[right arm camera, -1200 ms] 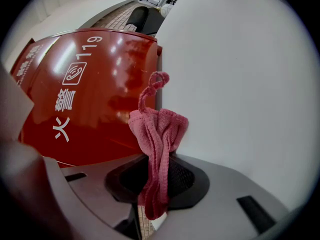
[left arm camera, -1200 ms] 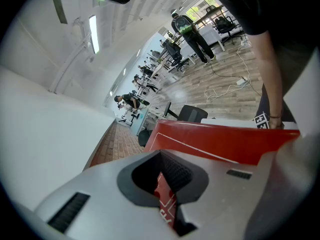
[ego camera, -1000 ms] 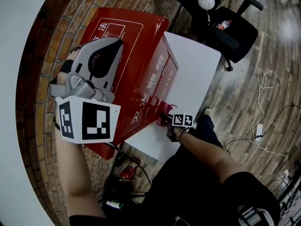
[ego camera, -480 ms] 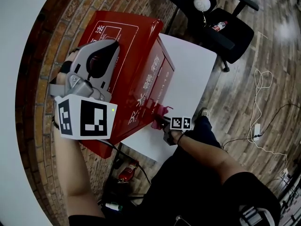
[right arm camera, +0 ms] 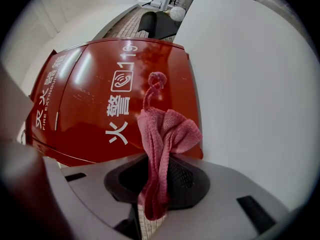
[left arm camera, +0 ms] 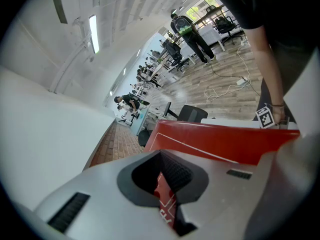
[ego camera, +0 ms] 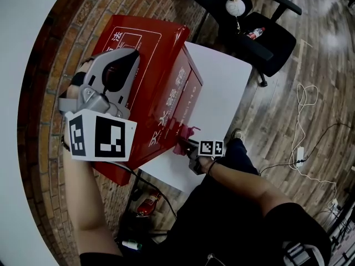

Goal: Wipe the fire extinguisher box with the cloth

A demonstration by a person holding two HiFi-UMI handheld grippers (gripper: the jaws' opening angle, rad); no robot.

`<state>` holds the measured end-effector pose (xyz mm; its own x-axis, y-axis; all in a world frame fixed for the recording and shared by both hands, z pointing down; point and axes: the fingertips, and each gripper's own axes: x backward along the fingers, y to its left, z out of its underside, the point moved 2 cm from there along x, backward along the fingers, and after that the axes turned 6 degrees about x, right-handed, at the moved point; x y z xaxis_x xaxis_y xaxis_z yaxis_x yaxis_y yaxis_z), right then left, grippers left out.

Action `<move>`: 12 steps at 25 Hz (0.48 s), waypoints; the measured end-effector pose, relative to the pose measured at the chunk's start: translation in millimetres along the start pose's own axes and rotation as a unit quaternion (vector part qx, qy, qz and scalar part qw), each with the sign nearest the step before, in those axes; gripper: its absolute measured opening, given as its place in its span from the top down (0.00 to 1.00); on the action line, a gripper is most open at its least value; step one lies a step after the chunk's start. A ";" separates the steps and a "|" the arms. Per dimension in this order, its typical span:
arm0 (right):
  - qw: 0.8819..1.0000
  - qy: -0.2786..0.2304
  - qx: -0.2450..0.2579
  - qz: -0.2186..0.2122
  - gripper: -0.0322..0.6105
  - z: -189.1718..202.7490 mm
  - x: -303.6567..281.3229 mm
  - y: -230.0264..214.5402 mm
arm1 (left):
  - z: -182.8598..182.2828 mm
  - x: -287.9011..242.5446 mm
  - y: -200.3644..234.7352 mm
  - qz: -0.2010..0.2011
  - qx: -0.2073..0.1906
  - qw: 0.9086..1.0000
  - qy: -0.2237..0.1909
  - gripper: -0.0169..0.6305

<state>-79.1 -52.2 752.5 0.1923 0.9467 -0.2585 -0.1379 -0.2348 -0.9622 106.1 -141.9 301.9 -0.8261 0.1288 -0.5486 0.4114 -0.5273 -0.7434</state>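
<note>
Right gripper (right arm camera: 156, 186) clamped on pink cloth (right arm camera: 162, 134), cloth at front face of red fire extinguisher box (ego camera: 158, 65). Left gripper (left arm camera: 167, 186) fully closed, nothing in it, over box top.

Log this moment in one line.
left gripper: shut, over fire extinguisher box top | right gripper: shut on cloth | cloth: at box front

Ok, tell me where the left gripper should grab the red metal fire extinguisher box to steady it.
Likely the top panel's front edge, from above: elsewhere the red metal fire extinguisher box looks too broad for the jaws. The left gripper is shut, so open it first.
</note>
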 end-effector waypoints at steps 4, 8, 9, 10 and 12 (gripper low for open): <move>1.000 -0.002 0.001 -0.015 0.79 -1.9 3.4 13.3 | 0.1 -0.4 0.0 0.000 0.000 1.000 0.000 0.93; 1.000 -0.009 -0.003 -0.028 0.79 -3.8 7.6 28.8 | -0.2 -0.1 -0.1 0.000 0.000 1.000 0.000 0.93; 0.999 -0.012 -0.003 -0.032 0.79 -4.2 8.7 33.1 | -0.1 -0.1 -0.1 0.000 0.000 1.000 0.000 0.93; 0.999 -0.014 -0.004 -0.036 0.79 -4.7 9.8 37.4 | -0.2 0.0 0.0 0.000 -0.001 1.000 0.000 0.93; 0.999 -0.017 -0.003 -0.043 0.79 -5.8 11.7 45.5 | -0.2 -0.2 0.1 0.000 -0.001 1.000 0.000 0.93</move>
<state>-77.5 -53.1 705.1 0.1703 0.9703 -0.1719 -0.1155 -0.1536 -0.9814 106.3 -141.8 301.8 -0.8268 0.1284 -0.5477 0.4114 -0.5260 -0.7444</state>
